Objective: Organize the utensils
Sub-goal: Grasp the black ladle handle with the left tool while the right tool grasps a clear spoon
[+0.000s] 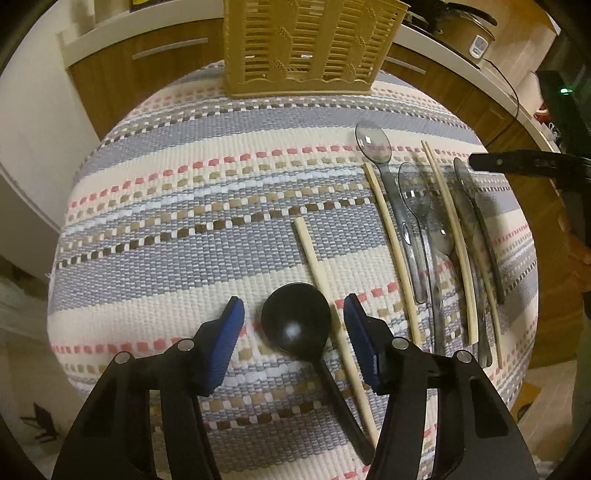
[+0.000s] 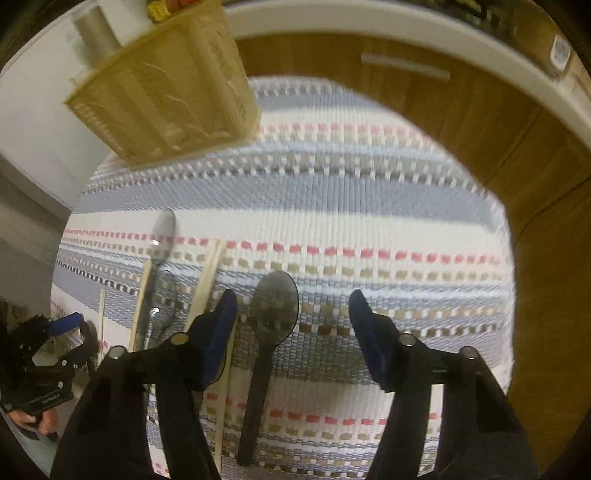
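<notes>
A black ladle-like spoon (image 1: 295, 325) lies on the striped woven mat (image 1: 184, 221), its bowl between the blue pads of my left gripper (image 1: 293, 301). The pads stand apart from it on both sides, so that gripper is open. A wooden chopstick (image 1: 325, 291) lies just right of the spoon. In the right wrist view a smoky grey plastic spoon (image 2: 273, 310) lies between the fingers of my right gripper (image 2: 292, 295), nearer the left pad (image 2: 221, 325); no pad presses on it. The tan slotted utensil basket (image 1: 306, 48) (image 2: 166, 96) stands at the mat's far edge.
Several more clear grey spoons (image 1: 373, 142) and chopsticks (image 1: 391, 243) lie side by side right of the black spoon. Brown cabinets (image 1: 147, 62) and a white counter edge run behind the mat. A rice cooker (image 1: 469, 29) sits at the back right.
</notes>
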A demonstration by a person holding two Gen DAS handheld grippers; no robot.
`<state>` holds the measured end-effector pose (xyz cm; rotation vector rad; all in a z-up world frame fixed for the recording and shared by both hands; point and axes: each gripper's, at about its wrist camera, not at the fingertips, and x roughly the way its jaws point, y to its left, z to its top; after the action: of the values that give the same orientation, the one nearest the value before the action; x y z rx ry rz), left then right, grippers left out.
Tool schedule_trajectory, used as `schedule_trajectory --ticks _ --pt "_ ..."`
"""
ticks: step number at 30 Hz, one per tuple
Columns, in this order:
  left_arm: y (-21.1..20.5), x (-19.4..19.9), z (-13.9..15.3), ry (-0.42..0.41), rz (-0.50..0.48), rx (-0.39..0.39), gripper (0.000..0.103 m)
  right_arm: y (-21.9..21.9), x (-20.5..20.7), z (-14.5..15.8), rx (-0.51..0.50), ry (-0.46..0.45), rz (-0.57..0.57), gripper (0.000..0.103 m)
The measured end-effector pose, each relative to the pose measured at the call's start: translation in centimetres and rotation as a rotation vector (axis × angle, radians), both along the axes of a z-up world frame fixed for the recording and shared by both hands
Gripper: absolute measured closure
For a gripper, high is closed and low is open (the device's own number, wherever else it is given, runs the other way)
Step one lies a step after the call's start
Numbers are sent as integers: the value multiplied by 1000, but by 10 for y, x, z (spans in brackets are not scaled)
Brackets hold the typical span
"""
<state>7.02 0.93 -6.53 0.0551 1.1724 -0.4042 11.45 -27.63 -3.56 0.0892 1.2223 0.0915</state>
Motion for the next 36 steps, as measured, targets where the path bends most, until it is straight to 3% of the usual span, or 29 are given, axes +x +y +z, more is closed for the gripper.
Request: schedule_trajectory --ticks 6,10,14,19,22,23,30,36 --pt "-3 -3 -1 -2 -3 -4 50 8 5 -17 41 63 0 47" --pt "-3 -5 -5 -3 -6 3 50 25 4 -19 -47 69 30 49" --pt "-9 -2 -5 13 -23 37 50 39 1 -21 -103 66 58 58" --pt "-24 -4 -6 -4 -45 126 50 48 -1 -23 -91 69 71 70" --pt "-27 -7 -5 -29 -36 153 61 52 -3 -24 -96 63 83 74" --pt "-26 -7 -3 -30 -30 140 67 55 -3 -23 -98 59 89 74" --pt "-16 -12 6 -76 -21 38 67 40 -13 -6 -49 -8 100 74" --pt "-8 -21 54 -229 -2 -44 67 32 -29 36 -29 -148 117 74"
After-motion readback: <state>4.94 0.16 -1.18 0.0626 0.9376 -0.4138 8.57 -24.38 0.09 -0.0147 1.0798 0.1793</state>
